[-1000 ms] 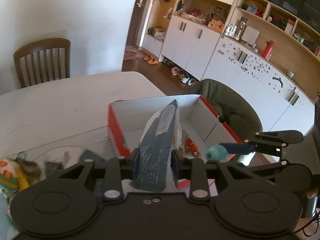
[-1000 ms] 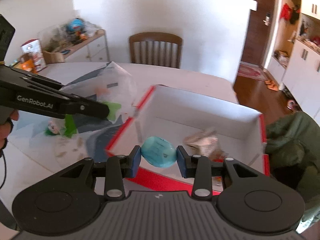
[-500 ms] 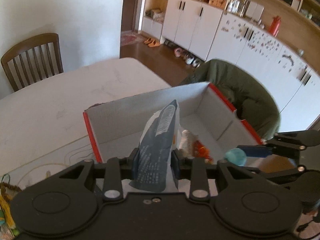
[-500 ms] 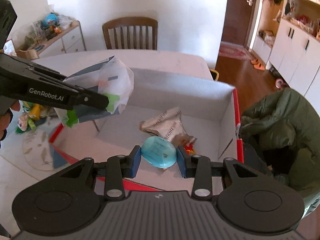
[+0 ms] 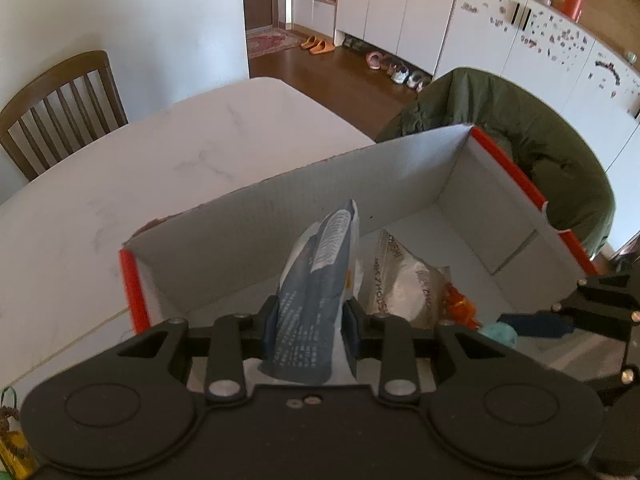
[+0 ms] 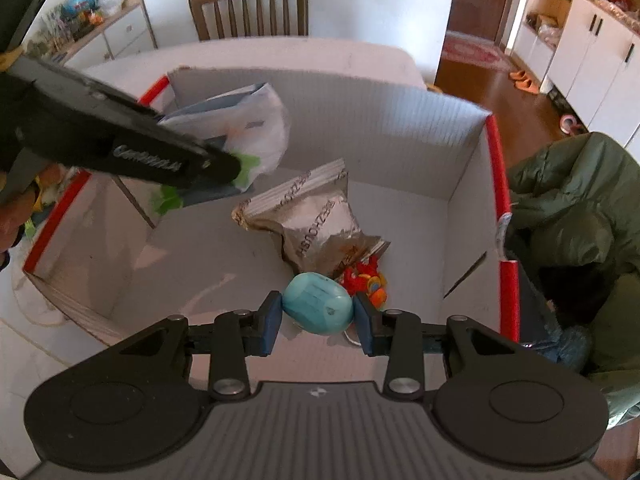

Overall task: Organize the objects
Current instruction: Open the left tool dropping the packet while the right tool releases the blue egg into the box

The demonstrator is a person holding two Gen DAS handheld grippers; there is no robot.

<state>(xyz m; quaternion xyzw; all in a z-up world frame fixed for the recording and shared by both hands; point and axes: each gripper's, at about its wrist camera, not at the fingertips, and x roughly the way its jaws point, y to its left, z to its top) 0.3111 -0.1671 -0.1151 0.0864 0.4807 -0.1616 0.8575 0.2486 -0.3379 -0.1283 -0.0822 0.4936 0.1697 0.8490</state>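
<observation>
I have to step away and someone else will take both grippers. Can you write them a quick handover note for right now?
Left gripper: shut on a dark blue and white snack bag, held over the red-edged white cardboard box.
Right gripper: shut on a turquoise plastic egg, also over the box.
Done: a crumpled silver foil bag and a small red-orange toy lie inside.
Left: release both items into the box.

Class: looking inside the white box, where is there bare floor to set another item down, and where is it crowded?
Free: the box floor between its near-left wall and the silver snack bag. Also bare: the strip along the far wall. Crowded: the middle-right, where the silver bag and the orange toy lie together.
</observation>
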